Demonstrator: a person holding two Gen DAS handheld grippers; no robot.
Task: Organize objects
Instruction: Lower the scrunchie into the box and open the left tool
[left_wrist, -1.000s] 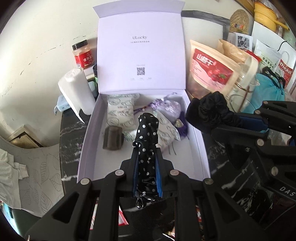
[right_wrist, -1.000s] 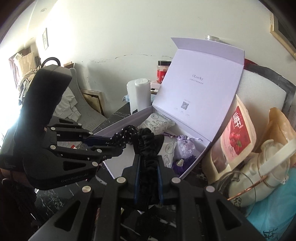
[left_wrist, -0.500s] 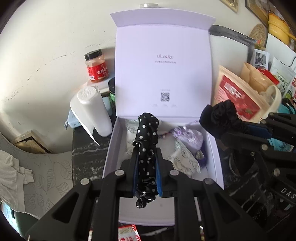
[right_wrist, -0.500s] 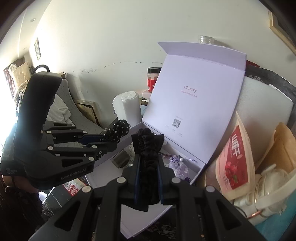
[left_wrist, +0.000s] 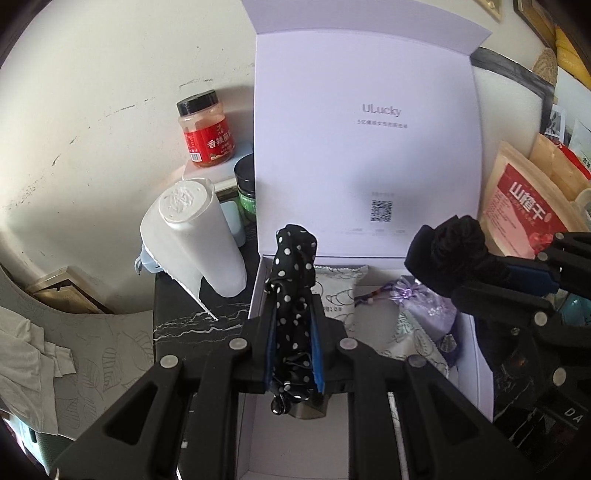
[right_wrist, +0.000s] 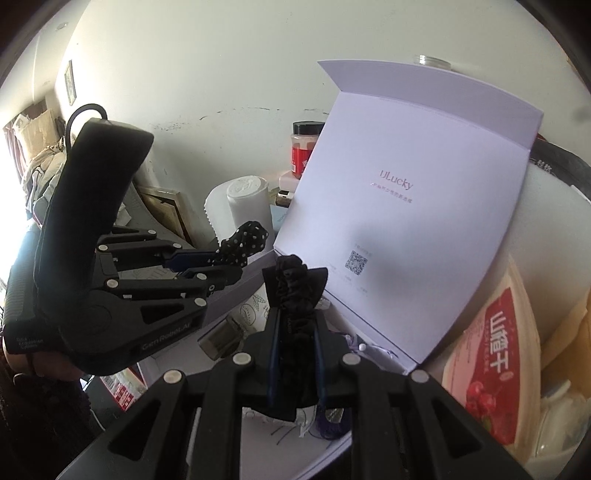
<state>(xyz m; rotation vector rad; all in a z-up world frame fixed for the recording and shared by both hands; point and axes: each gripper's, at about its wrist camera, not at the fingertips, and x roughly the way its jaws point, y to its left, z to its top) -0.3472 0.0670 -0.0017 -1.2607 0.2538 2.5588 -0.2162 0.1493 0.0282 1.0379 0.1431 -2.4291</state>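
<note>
Two scrunchies, polka-dot one (left_wrist: 293, 291) and black one (right_wrist: 295, 295), one per tongs; ahead, one open box (left_wrist: 365, 147), two jars, red-labelled (left_wrist: 205, 129) and dark (left_wrist: 245, 186).

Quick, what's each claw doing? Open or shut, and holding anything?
Left gripper: shut on the dotted scrunchie.
Right gripper: shut on the black scrunchie.
</note>
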